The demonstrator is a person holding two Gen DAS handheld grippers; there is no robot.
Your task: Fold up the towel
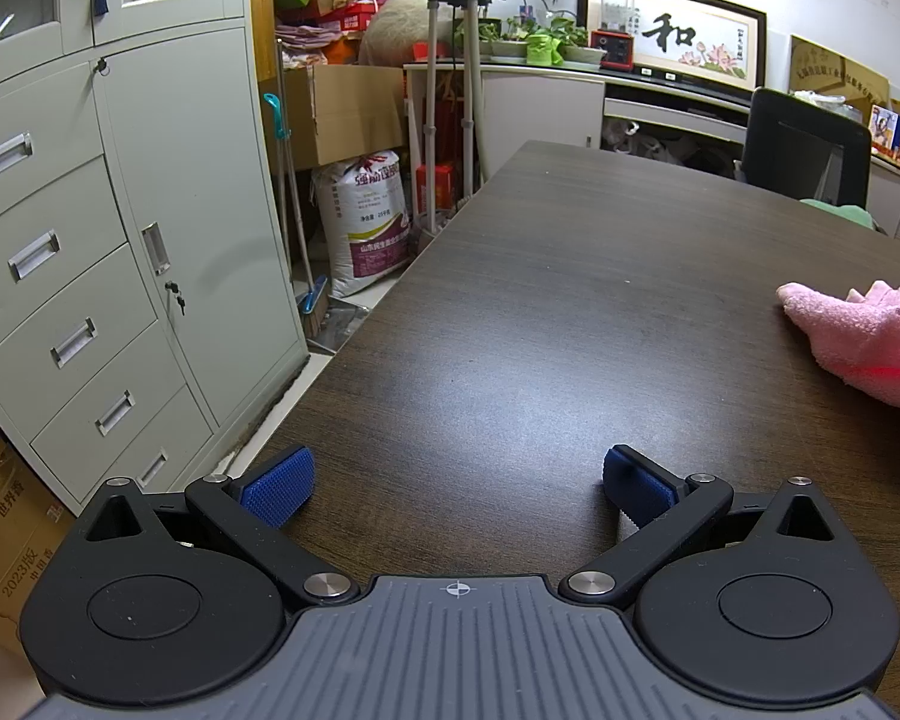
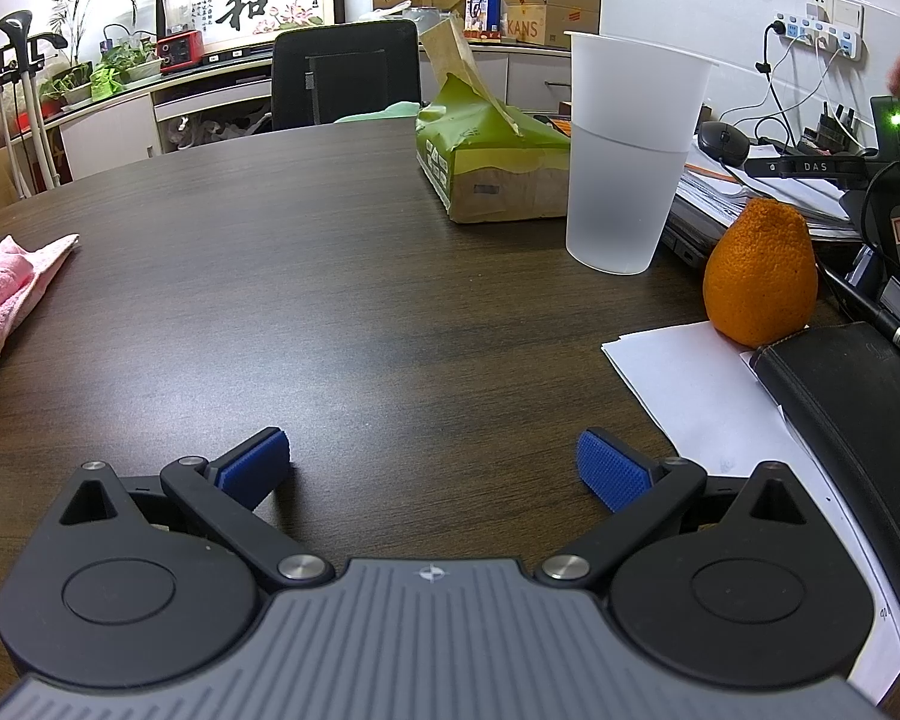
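Note:
A crumpled pink towel point(image 1: 870, 342) lies on the dark wooden table point(image 1: 540, 300) at the right edge of the left wrist view. The same pink towel point(image 2: 6, 288) shows at the far left of the right wrist view. My left gripper point(image 1: 459, 483) is open above bare table, well to the left of the towel, with nothing between its blue pads. My right gripper point(image 2: 432, 468) is also open over bare table point(image 2: 360, 276), well to the right of the towel and empty.
A translucent plastic cup point(image 2: 627, 156), a torn green tissue pack point(image 2: 492, 162), an orange point(image 2: 759, 276), white paper point(image 2: 708, 396) and a black case point(image 2: 852, 396) crowd the table's right side. A black chair point(image 2: 345, 72) stands behind it. Grey drawers point(image 1: 90, 270) stand left of the table.

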